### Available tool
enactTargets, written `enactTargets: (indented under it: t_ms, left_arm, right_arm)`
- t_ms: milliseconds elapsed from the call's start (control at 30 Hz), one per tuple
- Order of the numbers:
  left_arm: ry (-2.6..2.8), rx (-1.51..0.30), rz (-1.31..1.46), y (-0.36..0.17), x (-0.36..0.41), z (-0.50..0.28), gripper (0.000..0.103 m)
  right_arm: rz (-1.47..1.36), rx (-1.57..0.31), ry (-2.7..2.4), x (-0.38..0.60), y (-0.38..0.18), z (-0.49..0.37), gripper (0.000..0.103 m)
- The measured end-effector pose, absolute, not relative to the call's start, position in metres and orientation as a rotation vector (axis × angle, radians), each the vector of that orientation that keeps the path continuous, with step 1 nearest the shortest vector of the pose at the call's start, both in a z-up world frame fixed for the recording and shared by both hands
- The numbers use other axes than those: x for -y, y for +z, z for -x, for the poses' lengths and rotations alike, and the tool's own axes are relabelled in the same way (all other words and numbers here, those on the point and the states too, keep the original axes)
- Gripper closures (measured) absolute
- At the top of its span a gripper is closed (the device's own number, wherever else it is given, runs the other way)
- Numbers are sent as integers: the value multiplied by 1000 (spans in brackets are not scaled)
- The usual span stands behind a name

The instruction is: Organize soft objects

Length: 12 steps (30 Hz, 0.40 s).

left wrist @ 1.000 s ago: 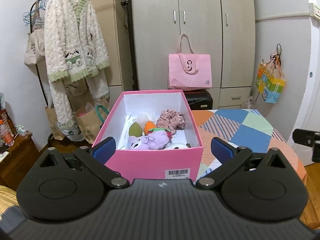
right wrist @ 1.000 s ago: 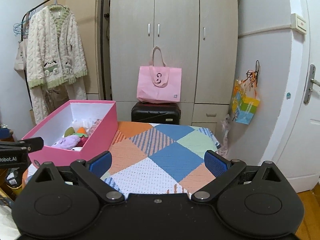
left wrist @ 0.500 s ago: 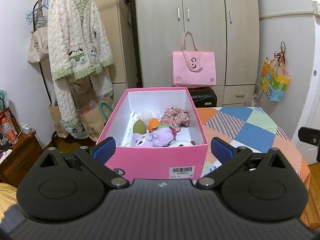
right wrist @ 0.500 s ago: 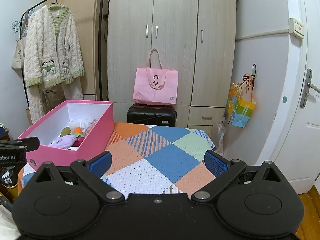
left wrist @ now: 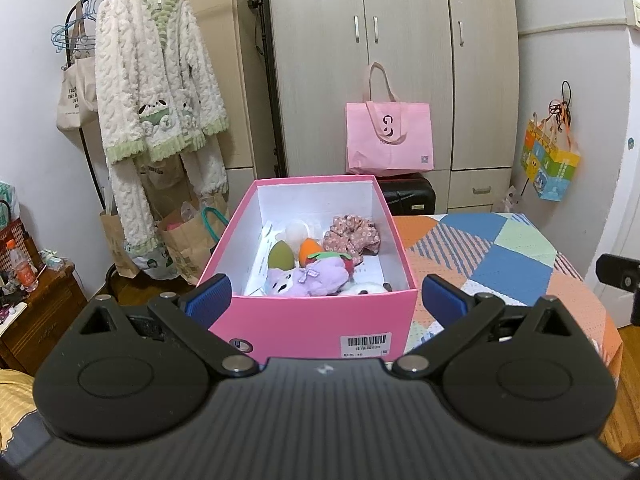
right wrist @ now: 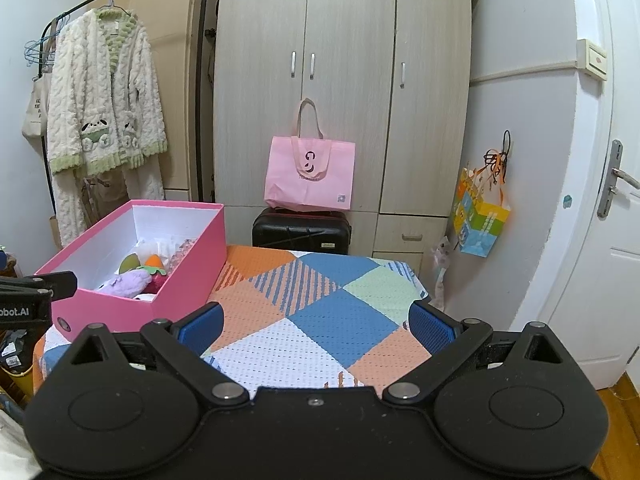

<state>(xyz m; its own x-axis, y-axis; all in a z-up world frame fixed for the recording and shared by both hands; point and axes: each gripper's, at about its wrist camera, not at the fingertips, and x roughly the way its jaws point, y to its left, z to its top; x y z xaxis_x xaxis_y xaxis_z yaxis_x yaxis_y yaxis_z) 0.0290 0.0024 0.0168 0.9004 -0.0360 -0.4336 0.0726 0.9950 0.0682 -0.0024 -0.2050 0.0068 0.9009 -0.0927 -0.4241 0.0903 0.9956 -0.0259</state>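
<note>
Ahead of the left gripper [left wrist: 324, 296], released and empty, sat the pink box [left wrist: 312, 324] holding the soft toys [left wrist: 308, 280] and scrunchie [left wrist: 352, 236]. Before the right gripper [right wrist: 316, 324], likewise released, the patchwork cloth [right wrist: 320, 320] lay bare; sorting looked finished.

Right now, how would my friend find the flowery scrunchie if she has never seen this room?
Find the pink box on the patchwork table. Look inside, at its back right corner. The scrunchie is the ruffled pinkish ring with tiny flowers, unlike the smooth orange egg shape and fluffy purple plush beside it.
</note>
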Motion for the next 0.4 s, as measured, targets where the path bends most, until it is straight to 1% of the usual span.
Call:
enactTargets:
  t_ms: [400]
  left_arm:
    - [-50,-443,-85,17,-2,-29,0]
  right_arm:
    - [13,-442,-95,203,7,0,2]
